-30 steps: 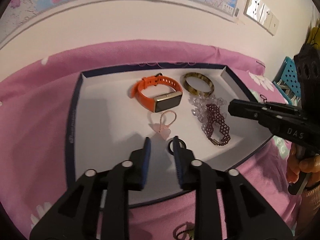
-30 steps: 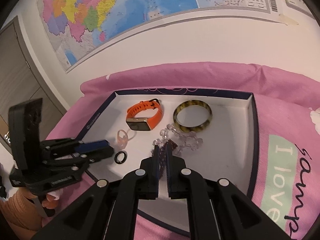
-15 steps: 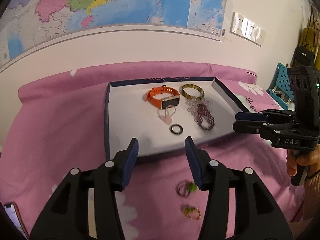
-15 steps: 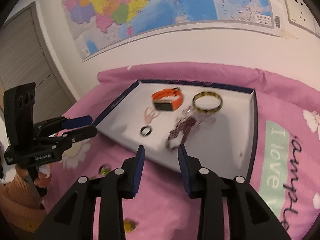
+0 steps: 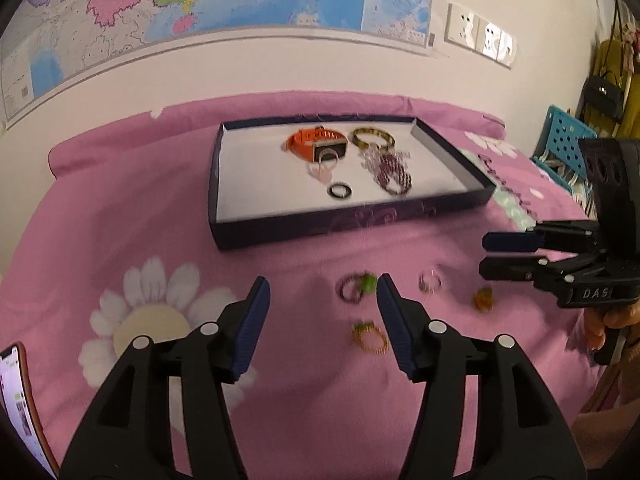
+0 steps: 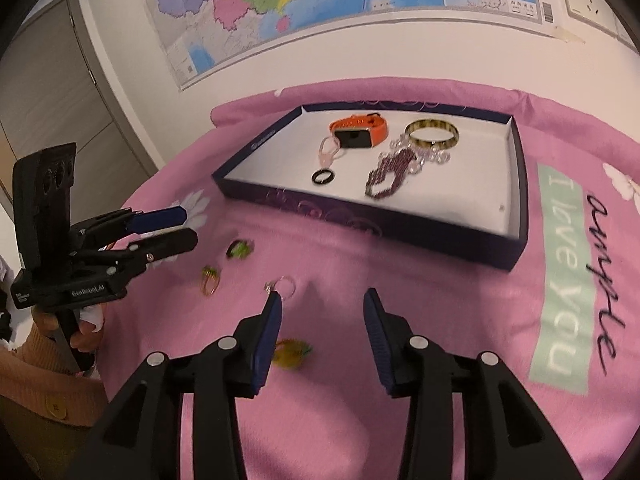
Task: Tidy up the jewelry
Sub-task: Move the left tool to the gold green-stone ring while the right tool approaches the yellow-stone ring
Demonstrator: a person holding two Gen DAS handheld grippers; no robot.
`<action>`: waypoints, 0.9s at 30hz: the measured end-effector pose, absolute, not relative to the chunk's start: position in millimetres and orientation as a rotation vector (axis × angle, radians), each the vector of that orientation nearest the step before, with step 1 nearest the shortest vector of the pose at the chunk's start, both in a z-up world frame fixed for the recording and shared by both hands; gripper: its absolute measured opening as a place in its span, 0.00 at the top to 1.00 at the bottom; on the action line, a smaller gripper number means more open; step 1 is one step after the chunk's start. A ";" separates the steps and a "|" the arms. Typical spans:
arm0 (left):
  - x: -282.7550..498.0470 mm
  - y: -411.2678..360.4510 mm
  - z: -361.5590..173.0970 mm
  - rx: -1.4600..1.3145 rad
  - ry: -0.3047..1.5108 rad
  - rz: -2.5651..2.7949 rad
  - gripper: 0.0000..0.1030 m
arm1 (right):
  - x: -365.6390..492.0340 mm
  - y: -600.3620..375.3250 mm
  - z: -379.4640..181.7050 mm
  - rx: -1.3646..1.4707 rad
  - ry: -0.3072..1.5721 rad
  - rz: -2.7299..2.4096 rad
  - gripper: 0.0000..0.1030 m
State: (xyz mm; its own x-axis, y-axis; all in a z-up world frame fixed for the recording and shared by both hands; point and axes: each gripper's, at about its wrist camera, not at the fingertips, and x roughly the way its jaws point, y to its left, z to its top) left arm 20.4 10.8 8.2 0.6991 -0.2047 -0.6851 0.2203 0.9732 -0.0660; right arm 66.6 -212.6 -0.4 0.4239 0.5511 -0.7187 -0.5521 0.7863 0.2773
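A dark blue tray (image 5: pixel 344 222) (image 6: pixel 400 226) on the pink bedspread holds an orange watch (image 5: pixel 308 144) (image 6: pixel 360 128), a brown bangle (image 5: pixel 372 138) (image 6: pixel 432 138), a purple beaded bracelet (image 5: pixel 394 174) (image 6: pixel 390 178), a pink charm (image 5: pixel 326 166) and a black ring (image 5: pixel 340 191) (image 6: pixel 322 176). Several rings lie loose in front of the tray: a green one (image 5: pixel 358 286) (image 6: pixel 239 249), a gold one (image 5: pixel 370 337) (image 6: pixel 210 278), a clear one (image 5: pixel 430 281) (image 6: pixel 285 287), an amber one (image 5: pixel 483 299) (image 6: pixel 290 354). My left gripper (image 5: pixel 322 292) (image 6: pixel 176 228) is open above the green ring. My right gripper (image 6: pixel 322 304) (image 5: pixel 490 256) is open and empty.
A phone (image 5: pixel 22 408) lies at the left edge of the bed. A wall with a map stands behind the bed. A blue crate (image 5: pixel 560 140) is at the far right. A grey door (image 6: pixel 52 92) is to the left.
Both grippers have pulled back from the tray and opened wide. The black ring and the purple bracelet now lie released in the tray. The loose rings have come into view.
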 end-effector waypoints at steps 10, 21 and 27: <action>-1.0 -1.8 -5.1 0.062 0.794 -0.276 0.45 | 42.9 -210.2 -8.5 -0.010 0.918 0.693 0.55; 7.7 -13.4 -11.5 0.037 0.831 -0.302 0.51 | 34.3 -195.8 -10.1 -0.068 0.907 0.681 0.55; 11.1 -15.8 -14.4 0.024 0.853 -0.312 0.57 | 33.9 -193.5 -10.4 -0.082 0.900 0.663 0.59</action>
